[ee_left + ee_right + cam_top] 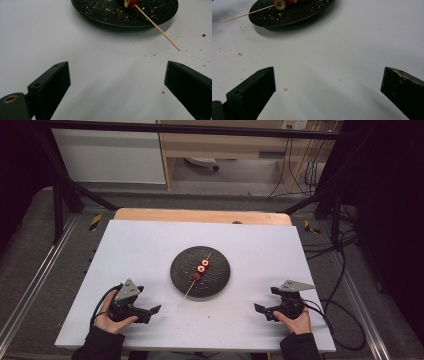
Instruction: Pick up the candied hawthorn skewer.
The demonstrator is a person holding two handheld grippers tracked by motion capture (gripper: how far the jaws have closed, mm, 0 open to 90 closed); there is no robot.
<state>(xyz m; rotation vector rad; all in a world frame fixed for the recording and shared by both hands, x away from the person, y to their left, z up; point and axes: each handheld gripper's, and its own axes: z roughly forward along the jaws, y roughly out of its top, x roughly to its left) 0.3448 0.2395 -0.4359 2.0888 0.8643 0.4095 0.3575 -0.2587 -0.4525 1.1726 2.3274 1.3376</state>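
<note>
Skewer [199, 272] tip cut off by left gripper view's top edge, plate [220, 280] cropped, both grippers' jaws wide apart, empty

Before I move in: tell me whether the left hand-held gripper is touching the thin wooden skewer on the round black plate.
Apart. The left gripper view shows bare white table between the open left hand-held gripper and the thin wooden skewer.

White-topped table [150, 245], wooden far edge; grey floor [30, 245]; wooden shelving [220, 145] behind; white panel [110, 155]; cables [300, 170]; black frame [200, 129].
</note>
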